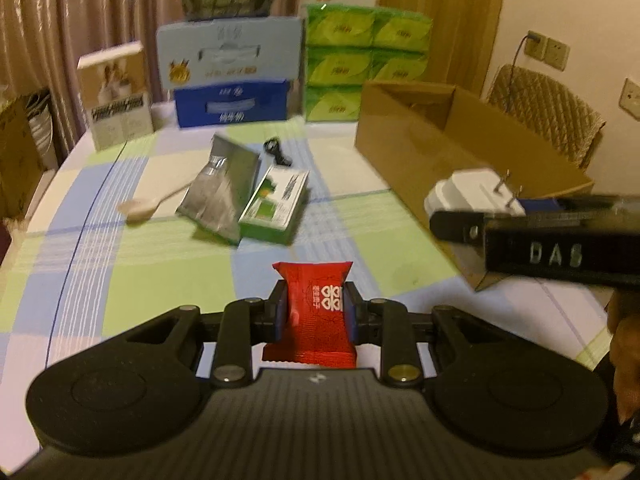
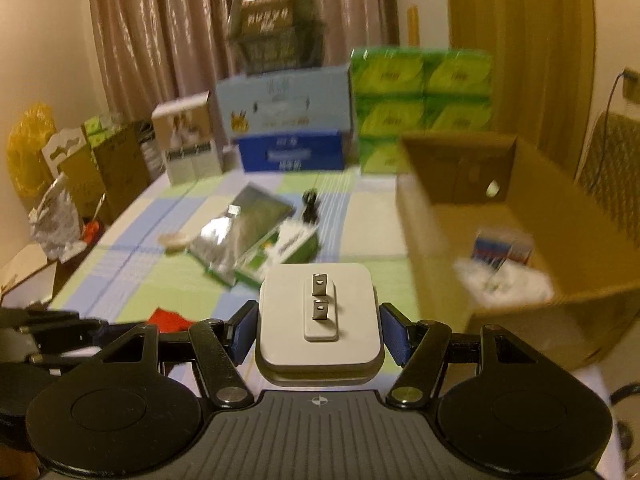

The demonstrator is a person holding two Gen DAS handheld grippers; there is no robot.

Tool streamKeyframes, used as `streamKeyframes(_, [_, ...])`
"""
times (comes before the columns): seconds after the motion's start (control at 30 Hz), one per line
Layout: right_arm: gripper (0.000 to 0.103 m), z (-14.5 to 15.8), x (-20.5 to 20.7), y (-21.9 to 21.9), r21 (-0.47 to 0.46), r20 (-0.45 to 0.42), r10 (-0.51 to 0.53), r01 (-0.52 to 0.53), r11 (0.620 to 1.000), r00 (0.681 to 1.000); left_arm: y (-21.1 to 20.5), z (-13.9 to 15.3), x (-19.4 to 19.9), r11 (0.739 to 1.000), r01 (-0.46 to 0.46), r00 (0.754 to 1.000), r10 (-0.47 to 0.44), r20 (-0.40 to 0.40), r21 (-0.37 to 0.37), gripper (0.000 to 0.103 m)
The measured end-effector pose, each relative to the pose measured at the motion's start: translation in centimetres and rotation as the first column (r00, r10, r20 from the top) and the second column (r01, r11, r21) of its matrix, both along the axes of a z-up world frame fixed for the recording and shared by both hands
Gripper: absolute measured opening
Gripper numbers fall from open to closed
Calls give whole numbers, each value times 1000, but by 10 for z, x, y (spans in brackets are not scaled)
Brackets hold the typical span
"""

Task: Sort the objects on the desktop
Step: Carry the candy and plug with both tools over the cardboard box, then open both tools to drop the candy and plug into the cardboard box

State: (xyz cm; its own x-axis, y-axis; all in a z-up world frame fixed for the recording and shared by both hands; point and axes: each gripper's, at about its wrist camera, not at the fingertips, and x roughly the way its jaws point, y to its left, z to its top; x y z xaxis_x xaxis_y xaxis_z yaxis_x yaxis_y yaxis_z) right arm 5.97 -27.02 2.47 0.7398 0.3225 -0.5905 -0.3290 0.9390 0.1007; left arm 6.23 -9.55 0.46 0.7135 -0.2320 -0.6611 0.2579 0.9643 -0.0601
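Observation:
My left gripper [image 1: 314, 310] is shut on a red snack packet [image 1: 316, 312], held above the checked tablecloth [image 1: 120, 248]. My right gripper [image 2: 318, 324] is shut on a white power adapter [image 2: 318, 312] with two metal prongs facing up; it also shows in the left wrist view [image 1: 468, 194], beside the open cardboard box [image 1: 452, 148]. The box [image 2: 520, 312] sits to the right and holds a blue-and-white packet [image 2: 502, 252]. On the table lie a silver foil pouch [image 1: 222, 190], a green-and-white box [image 1: 276, 206], a wooden spoon [image 1: 148, 204] and a black cable [image 1: 276, 150].
Stacked at the table's far edge are blue cartons [image 1: 232, 76], green tissue packs [image 1: 360, 60] and a beige box [image 1: 116, 92]. A quilted chair [image 1: 548, 112] stands behind the cardboard box. Bags and cartons [image 2: 80, 184] crowd the left side.

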Motion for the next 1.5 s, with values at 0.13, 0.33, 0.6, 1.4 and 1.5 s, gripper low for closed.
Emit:
streamKeyframes(0.13, [61, 34, 6, -24, -8, 60, -22, 23, 1000, 998, -22, 22, 5, 999, 36, 999, -35, 27, -17, 23])
streamKeyframes(0.33, [61, 64, 31, -78, -25, 85, -82, 84, 996, 993, -72, 45, 21, 993, 115, 992, -113, 62, -30, 23])
streamKeyframes(0.6, [61, 61, 61, -148, -48, 50, -156, 159, 986, 986, -144, 53, 50, 976, 212, 975, -208, 74, -41, 23])
streamKeyframes(1.4, [62, 22, 113, -207, -8, -39, -233, 233, 973, 972, -207, 21, 119, 958, 284, 958, -281, 55, -39, 36])
streamKeyframes(1.5, [62, 20, 114, -205, -5, -42, -228, 228, 974, 973, -198, 25, 117, 961, 274, 960, -271, 70, -37, 36])
